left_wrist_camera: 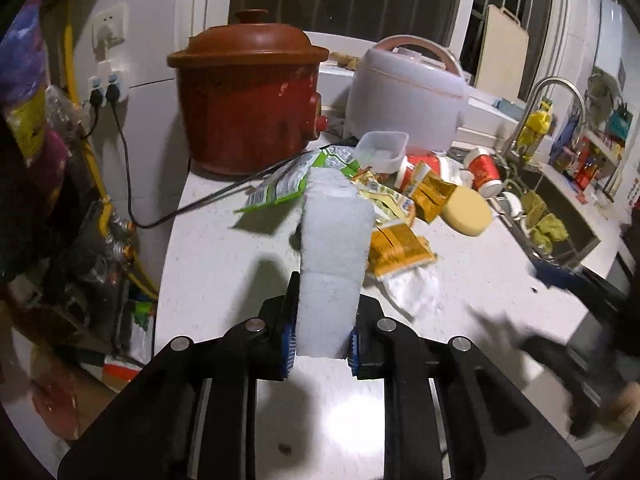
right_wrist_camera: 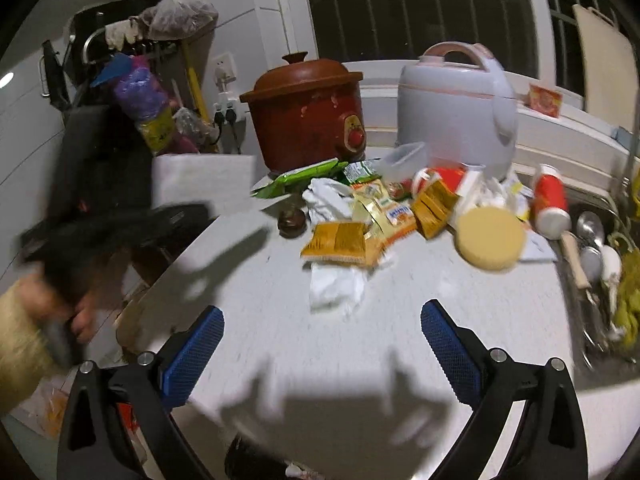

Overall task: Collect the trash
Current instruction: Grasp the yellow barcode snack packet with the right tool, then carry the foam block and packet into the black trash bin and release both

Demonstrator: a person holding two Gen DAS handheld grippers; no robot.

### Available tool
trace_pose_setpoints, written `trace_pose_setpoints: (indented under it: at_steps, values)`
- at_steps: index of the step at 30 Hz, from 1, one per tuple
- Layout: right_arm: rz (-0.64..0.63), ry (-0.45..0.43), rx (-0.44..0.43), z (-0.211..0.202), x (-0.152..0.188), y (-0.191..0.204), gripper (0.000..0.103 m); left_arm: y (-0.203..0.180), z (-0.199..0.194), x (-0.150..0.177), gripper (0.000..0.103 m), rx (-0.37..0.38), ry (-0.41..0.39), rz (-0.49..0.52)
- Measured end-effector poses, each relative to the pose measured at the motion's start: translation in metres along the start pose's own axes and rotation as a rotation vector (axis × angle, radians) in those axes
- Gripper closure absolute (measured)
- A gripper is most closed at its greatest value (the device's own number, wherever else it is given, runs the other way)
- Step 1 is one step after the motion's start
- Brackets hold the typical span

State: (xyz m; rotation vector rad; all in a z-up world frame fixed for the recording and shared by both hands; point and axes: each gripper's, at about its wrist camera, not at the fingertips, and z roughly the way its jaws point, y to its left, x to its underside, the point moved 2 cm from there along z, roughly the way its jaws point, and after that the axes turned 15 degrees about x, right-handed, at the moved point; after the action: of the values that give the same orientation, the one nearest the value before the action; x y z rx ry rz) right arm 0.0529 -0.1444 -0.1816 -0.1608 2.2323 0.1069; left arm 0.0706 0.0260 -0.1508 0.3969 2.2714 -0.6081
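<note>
The left gripper (left_wrist_camera: 320, 344) jaws clamp a white foam block (left_wrist_camera: 334, 264); the right gripper (right_wrist_camera: 322, 354) jaws stand wide and empty. Yellow and green wrappers (right_wrist_camera: 340, 240) remain on the white tabletop (right_wrist_camera: 460, 300).

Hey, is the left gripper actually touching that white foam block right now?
Touching. In the left wrist view, the left gripper has its blue pads pressed against both sides of the white foam block, holding it upright above the counter.
</note>
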Motion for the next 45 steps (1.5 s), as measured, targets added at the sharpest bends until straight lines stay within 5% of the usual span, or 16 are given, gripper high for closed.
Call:
trace_pose_setpoints:
  at_steps: [9,12,17,19,31,42,45]
  values:
    - [-0.079,0.087,0.056,0.106,-0.051,0.029,0.007,0.008,-0.041,0.043,0.084,0.004,-0.018,-0.099]
    - [-0.105,0.131,0.068,0.129,-0.057,0.034,0.014,0.015,-0.050,0.054,0.084,-0.001,-0.021,-0.138]
    - [-0.164,0.210,0.080,0.152,-0.054,0.041,0.045,0.024,-0.060,0.065,0.084,-0.014,-0.023,-0.168]
    - [-0.143,0.202,0.067,0.148,-0.056,0.036,0.052,0.024,-0.063,0.065,0.084,-0.011,-0.026,-0.168]
    - [-0.058,0.074,-0.095,0.019,-0.046,0.010,0.053,-0.026,-0.056,0.067,0.084,0.077,0.029,-0.076]
    - [-0.149,0.161,-0.204,-0.074,0.055,0.012,0.053,-0.065,-0.073,0.154,0.084,0.269,0.215,-0.124]
    - [-0.208,0.253,-0.239,-0.074,0.101,0.024,0.053,-0.066,-0.060,0.185,0.084,0.301,0.299,-0.155]
